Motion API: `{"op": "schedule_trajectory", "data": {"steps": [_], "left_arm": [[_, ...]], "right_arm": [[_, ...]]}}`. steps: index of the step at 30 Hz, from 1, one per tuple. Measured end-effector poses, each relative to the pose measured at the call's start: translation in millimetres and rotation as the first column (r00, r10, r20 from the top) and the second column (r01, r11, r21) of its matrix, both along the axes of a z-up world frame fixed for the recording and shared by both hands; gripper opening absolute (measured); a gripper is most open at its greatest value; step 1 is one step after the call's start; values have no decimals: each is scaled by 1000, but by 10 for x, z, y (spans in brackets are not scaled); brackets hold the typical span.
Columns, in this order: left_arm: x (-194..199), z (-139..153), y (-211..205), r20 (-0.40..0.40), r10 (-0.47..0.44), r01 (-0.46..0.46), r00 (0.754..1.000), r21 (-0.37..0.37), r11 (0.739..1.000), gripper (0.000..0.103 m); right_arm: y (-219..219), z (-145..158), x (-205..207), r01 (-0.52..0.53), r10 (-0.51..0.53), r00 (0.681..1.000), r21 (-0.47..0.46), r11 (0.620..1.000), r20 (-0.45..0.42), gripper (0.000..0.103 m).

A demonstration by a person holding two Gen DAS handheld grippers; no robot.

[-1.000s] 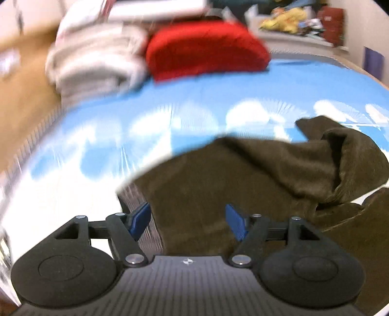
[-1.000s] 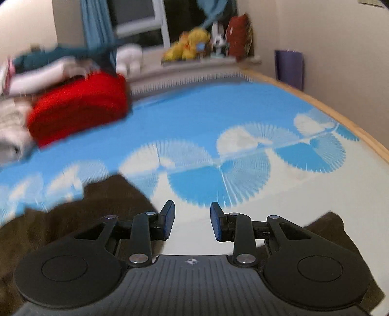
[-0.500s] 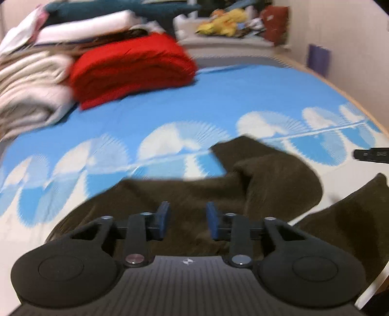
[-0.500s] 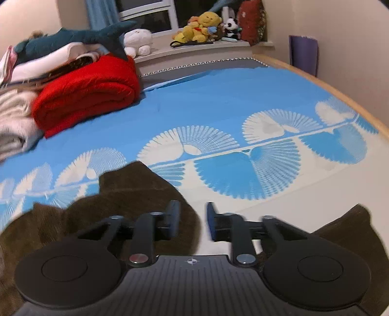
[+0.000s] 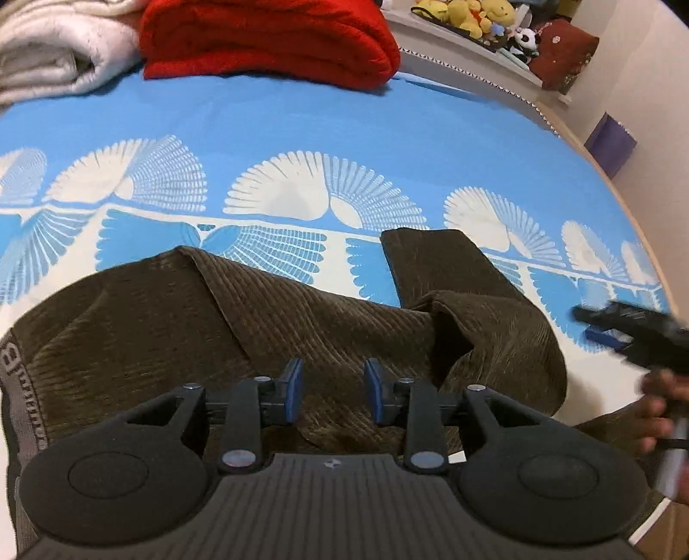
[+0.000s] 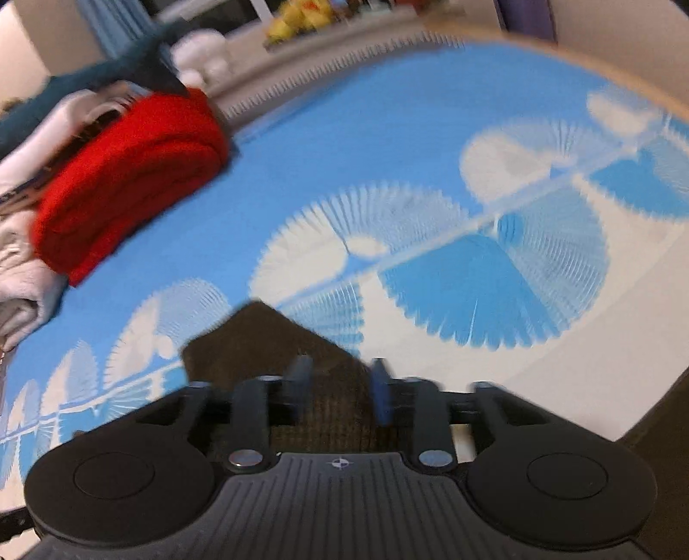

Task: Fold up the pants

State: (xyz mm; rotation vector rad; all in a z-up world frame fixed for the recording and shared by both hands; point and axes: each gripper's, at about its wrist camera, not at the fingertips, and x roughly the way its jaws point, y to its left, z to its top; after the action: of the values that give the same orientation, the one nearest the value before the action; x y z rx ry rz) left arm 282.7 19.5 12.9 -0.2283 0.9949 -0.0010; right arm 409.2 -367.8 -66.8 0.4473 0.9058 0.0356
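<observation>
Dark olive-brown corduroy pants (image 5: 327, 310) lie crumpled on the blue and white bedspread (image 5: 301, 129), with the grey lettered waistband (image 5: 10, 357) at the left edge. My left gripper (image 5: 333, 381) hovers over the middle of the fabric. Its jaws are opening and the blue pads grip nothing. In the right wrist view, which is blurred, my right gripper (image 6: 340, 374) is above a flat corner of a pant leg (image 6: 267, 340). Its jaws are opening too, and the cloth lies below them, not pinched. The right gripper (image 5: 620, 323) and the hand (image 5: 654, 405) holding it also show at the right of the left wrist view.
A folded red blanket (image 5: 267, 38) and white blankets (image 5: 56, 47) are stacked at the far side of the bed. Plush toys (image 5: 465, 17) sit on a ledge behind. The bed's wooden edge (image 5: 637, 224) curves along the right, with a purple object (image 5: 609, 144) beyond it.
The left gripper swung across the pants and its jaws narrowed from wide, then spread slightly. The right gripper dropped over the pant leg corner, nearly shut, then spread apart.
</observation>
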Motion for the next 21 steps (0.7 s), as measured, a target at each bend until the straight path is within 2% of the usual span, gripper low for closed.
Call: {"op": "schedule_trajectory", "data": {"steps": [4, 7, 9, 10, 11, 12, 14, 17, 21], "left_arm": [[68, -22, 86, -4, 15, -15, 1000, 3, 1000, 40], [119, -74, 129, -26, 21, -21, 999, -9, 1000, 41], [151, -99, 140, -37, 18, -19, 999, -17, 1000, 41], [162, -106, 140, -40, 17, -18, 999, -22, 1000, 41], [176, -112, 141, -43, 16, -17, 999, -27, 999, 41], [192, -119, 144, -46, 18, -19, 999, -32, 999, 41], [220, -123, 153, -51, 24, -26, 998, -39, 999, 41], [248, -84, 177, -42, 34, -37, 999, -54, 998, 42], [276, -72, 213, -38, 53, -55, 998, -46, 997, 44]], "right_arm": [[-46, -407, 248, 48, -46, 989, 16, 999, -140, 54], [-128, -628, 304, 117, -95, 970, 88, 989, -223, 57], [-118, -675, 320, 124, -91, 965, 123, 985, -245, 58], [-91, -660, 328, 108, -75, 967, 123, 987, -245, 57], [-44, -624, 330, 79, -48, 969, 120, 990, -241, 48], [-10, -583, 333, 53, -23, 971, 123, 991, -237, 35], [81, -466, 318, -8, 38, 976, 138, 990, -214, 20], [192, -199, 274, -94, 113, 982, 128, 987, -154, 14], [281, 200, 183, -206, 216, 976, 220, 954, -25, 13]]}}
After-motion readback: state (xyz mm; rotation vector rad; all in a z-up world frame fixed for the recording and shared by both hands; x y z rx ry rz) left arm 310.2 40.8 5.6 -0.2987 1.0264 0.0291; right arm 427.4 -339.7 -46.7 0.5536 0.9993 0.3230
